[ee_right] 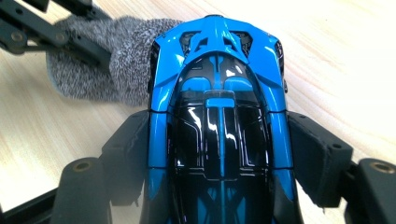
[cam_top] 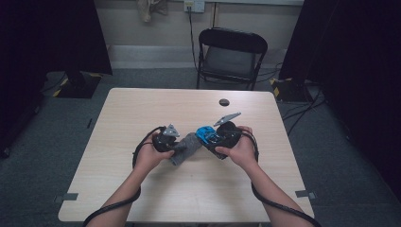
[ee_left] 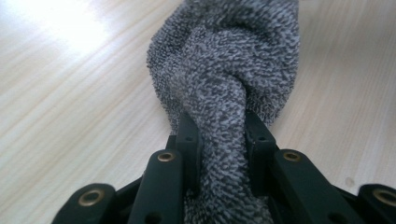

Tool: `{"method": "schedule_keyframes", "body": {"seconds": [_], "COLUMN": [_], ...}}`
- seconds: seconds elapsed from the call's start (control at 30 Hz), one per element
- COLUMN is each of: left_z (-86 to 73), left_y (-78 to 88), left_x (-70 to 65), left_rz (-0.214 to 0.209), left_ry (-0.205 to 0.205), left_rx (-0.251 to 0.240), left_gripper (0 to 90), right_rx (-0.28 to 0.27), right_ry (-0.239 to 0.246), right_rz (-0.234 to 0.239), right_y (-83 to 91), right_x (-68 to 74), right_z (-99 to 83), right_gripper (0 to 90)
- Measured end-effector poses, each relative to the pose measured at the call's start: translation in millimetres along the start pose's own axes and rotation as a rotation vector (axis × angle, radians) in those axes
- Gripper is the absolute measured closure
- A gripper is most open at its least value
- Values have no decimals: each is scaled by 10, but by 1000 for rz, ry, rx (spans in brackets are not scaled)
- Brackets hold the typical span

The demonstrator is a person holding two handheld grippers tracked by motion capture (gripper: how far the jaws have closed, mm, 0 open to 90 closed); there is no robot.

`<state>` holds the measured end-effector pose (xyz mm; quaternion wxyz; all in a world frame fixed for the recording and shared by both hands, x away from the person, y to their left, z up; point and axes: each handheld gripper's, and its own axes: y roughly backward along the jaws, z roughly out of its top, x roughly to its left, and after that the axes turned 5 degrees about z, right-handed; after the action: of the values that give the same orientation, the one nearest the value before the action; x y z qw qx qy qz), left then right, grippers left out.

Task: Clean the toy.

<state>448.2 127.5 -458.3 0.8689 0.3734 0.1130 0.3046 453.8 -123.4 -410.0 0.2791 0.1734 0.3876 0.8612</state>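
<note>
a: where's the sock (ee_left: 224,70)?
b: on the table (cam_top: 142,109) — left gripper (cam_top: 166,139) pinching it.
a: and the right gripper (cam_top: 222,137)?
b: clamped on the car (ee_right: 219,116) — its nose seems to touch the sock.

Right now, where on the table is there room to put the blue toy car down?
Bare wood lies along the table's far edge, left of the small dark disc, and across the near strip between the forearms. The middle is crowded: the left tool grips the grey sock, and the right tool holds the blue toy car against it.
</note>
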Motion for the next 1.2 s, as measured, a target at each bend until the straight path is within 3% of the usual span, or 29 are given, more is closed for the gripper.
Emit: {"method": "schedule_keyframes", "body": {"seconds": [0.07, 0.13, 0.17, 0.3, 0.37, 0.43, 0.47, 0.6, 0.67, 0.97, 1.2], "left_z": [3, 0, -8, -3, 6, 9, 12, 41, 56, 143, 193], "left_y": [-8, 0, 17, 86, 92, 82, 58, -54, -94, -141, -140], "left_x": [-8, 20, 65, 189, 221, 239, 228, 23, -86, -370, -497], "left_rz": [-5, 22, 48, 131, 175, 212, 206, 89, 33, -86, -126], "left_ry": [1, 29, 56, 88, 129, 146, 137, 44, 26, -29, -55], "left_rx": [9, 22, 24, 38, 43, 55, 63, 38, 28, -12, -24], "left_gripper": [727, 728, 728, 727, 726, 725, 725, 725, 726, 728, 729], "right_rx": [2, 0, 0, 0, 3, 0, 0, -13, -5, 20, 15], "right_ry": [-5, -5, -8, 2, 7, 17, 23, 25, 27, 6, -16], "right_rz": [-11, -11, -9, 0, 11, 14, 15, 29, 28, 8, 0], "right_y": [3, 4, 9, 18, 13, 0, -5, -28, -47, -137, -177], "right_x": [3, -1, -4, 10, 48, 86, 96, 137, 140, 89, 44], "right_z": [10, 11, 7, -13, -10, 4, 11, 47, 61, 40, 43], "right_gripper": [286, 286, 286, 286, 286, 286, 286, 286, 286, 286, 286]}}
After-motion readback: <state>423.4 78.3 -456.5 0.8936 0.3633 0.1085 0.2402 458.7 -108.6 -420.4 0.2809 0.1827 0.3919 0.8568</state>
